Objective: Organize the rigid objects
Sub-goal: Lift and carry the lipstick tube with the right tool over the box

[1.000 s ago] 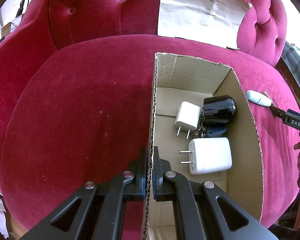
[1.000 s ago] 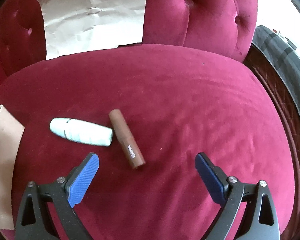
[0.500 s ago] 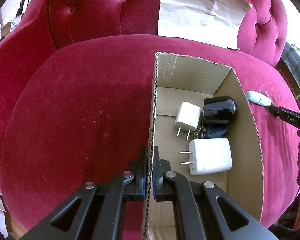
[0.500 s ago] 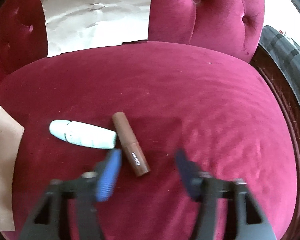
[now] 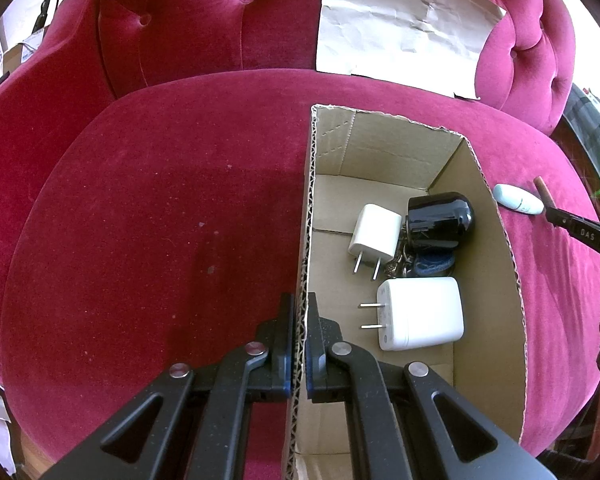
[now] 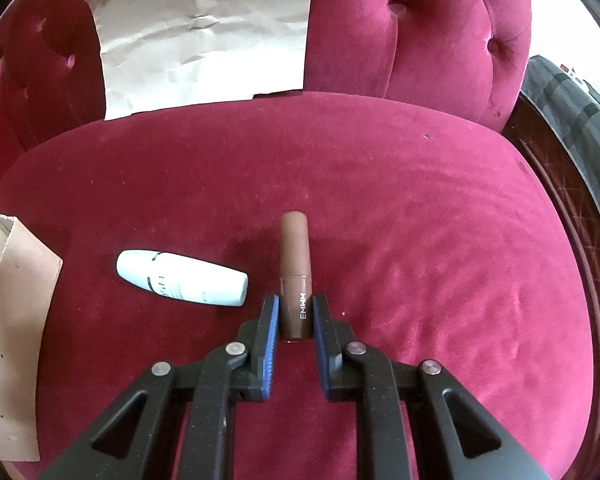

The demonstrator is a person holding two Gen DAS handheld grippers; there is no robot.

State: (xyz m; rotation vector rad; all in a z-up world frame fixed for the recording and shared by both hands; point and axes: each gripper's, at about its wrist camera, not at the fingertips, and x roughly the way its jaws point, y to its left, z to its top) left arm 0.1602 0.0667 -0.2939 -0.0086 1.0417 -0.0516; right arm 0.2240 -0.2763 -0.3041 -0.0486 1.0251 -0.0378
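Brown tube (image 6: 295,276) sits between closing jaws, seemingly pinched.

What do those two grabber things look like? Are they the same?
Yes, they match. The left gripper and the right gripper are black, slightly speckled plastic, each with two fingers on angled arms with triangular cut-outs. Round silver rivets sit at the joints. The pads on the inner faces are blue and ribbed. From the left view, white letters "DAS" show on the right gripper's side. No cables show.
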